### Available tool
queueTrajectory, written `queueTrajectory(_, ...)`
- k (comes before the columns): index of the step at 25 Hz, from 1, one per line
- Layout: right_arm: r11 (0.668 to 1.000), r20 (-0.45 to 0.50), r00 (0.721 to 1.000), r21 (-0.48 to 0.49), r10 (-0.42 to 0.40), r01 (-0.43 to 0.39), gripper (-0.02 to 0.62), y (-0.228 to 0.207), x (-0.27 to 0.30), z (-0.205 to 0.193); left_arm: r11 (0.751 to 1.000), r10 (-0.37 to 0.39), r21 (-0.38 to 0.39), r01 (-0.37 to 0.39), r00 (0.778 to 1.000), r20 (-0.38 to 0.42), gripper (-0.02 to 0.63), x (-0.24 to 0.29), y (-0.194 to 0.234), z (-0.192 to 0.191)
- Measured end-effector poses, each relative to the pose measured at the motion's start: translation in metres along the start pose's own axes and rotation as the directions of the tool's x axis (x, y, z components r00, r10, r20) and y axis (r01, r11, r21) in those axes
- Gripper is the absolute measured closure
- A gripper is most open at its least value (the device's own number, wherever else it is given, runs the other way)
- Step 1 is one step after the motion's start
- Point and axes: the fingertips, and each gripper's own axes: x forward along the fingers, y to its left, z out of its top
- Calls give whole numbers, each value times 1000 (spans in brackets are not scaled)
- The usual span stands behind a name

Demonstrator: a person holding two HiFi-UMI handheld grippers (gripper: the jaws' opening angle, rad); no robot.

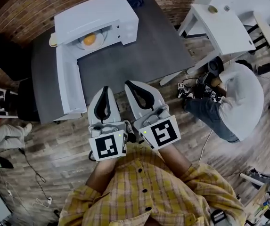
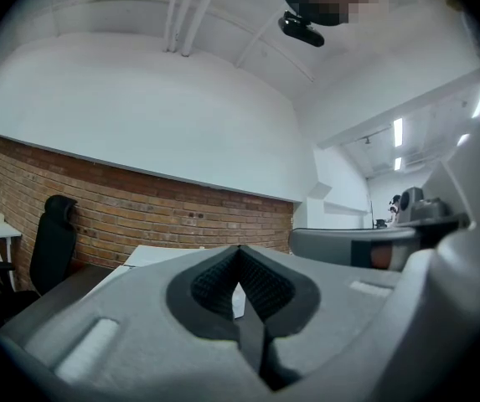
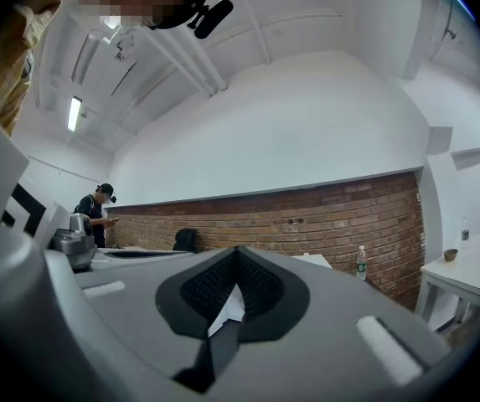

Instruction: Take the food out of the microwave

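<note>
Grey table (image 1: 142, 60); open white microwave (image 1: 109, 13) on it; food (image 1: 89, 39) inside

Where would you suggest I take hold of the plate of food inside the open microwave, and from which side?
Grip the plate by its near rim, bare around the centred food. Come in level through the open front of the microwave, likely with the right gripper, since the open door stands along the left.

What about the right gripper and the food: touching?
Apart. The head view shows bare table between the right gripper and the food inside the microwave.
</note>
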Motion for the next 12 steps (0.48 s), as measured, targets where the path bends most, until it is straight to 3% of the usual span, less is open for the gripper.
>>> queueTrajectory(12, 1000, -46, 999, 22, -15, 16, 591, -20, 49, -20, 1000, 8, -22, -9, 1000, -29, 606, 44, 31, -11)
